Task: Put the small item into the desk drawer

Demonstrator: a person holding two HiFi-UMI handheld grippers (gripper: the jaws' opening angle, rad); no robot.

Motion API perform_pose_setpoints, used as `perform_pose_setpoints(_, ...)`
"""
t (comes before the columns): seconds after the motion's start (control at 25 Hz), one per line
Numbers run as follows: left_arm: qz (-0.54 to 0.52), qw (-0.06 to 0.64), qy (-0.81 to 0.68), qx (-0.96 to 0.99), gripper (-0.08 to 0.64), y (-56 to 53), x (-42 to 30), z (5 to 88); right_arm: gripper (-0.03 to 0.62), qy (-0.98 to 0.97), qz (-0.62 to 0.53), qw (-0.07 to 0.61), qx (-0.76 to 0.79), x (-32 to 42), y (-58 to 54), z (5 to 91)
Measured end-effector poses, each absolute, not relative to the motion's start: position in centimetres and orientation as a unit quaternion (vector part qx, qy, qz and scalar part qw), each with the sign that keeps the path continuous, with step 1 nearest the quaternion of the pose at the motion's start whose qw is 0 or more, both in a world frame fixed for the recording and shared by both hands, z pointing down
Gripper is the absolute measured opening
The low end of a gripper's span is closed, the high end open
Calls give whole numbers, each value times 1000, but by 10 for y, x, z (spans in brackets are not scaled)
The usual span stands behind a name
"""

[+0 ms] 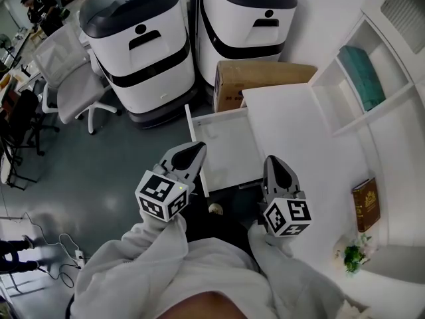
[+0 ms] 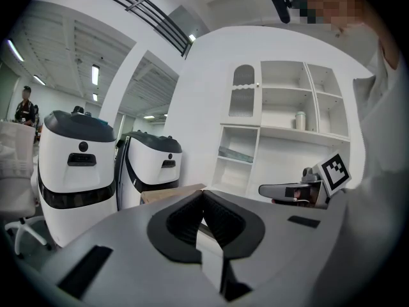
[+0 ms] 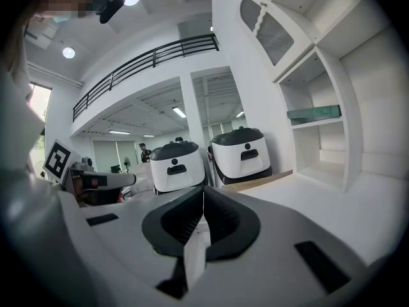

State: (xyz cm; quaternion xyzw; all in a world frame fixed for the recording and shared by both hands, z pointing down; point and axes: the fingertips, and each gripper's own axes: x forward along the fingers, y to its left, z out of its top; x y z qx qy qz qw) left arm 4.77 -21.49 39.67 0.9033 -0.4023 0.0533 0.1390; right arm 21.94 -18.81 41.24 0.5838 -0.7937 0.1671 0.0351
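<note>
While left gripper [image 1: 197, 149] and right gripper [image 1: 273, 160] fingers meet on nothing, a small round thing [image 1: 214, 209] lies between them, by the drawer [image 1: 229, 145].

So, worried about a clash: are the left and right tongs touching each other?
Apart. The head view shows the left tongs and right tongs separated, with the open drawer's white floor plainly visible between them.

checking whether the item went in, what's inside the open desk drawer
The drawer shows only a bare white bottom; nothing lies in the visible part. The left hand-held gripper covers a strip by its left wall.
</note>
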Motion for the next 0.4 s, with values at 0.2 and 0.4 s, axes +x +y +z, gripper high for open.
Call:
perform_pose_setpoints(0.2,57,139,-400,904,15,-215,49,398,34,-793,168,40,584,219,-189,415)
perform_pose_setpoints(0.4,58,140,-400,904,15,-213,50,398,34,-794,167,45,582,217,-189,417)
